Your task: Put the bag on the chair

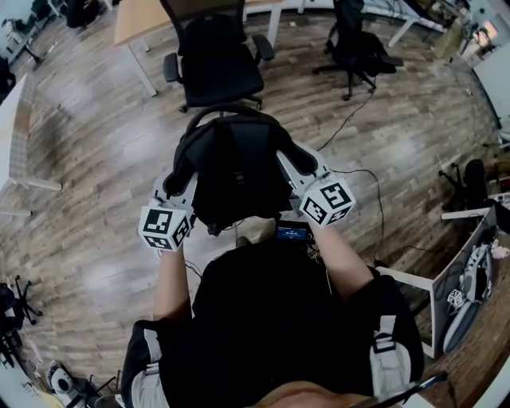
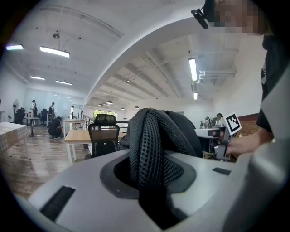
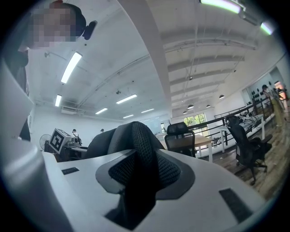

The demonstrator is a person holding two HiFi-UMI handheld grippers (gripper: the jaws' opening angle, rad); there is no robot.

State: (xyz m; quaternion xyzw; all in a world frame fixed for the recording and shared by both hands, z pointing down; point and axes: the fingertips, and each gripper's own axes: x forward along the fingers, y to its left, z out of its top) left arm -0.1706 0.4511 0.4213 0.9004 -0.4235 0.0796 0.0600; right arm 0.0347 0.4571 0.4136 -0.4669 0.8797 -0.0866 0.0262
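A black backpack point(image 1: 237, 169) hangs in the air in front of me, carried by its two mesh shoulder straps. My left gripper point(image 1: 182, 179) is shut on the left strap point(image 2: 147, 149), which bunches up between its jaws. My right gripper point(image 1: 296, 163) is shut on the right strap point(image 3: 140, 158) in the same way. A black mesh office chair point(image 1: 215, 60) stands just beyond the bag, its seat facing me. The same chair point(image 2: 103, 136) shows behind the bag in the left gripper view and as a chair point(image 3: 181, 138) in the right gripper view.
A wooden desk point(image 1: 147, 20) stands behind the chair. A second black chair point(image 1: 358, 48) is at the back right, with a cable point(image 1: 351, 119) trailing over the wood floor. A white table point(image 1: 12, 135) is at the left and equipment point(image 1: 470, 271) at the right.
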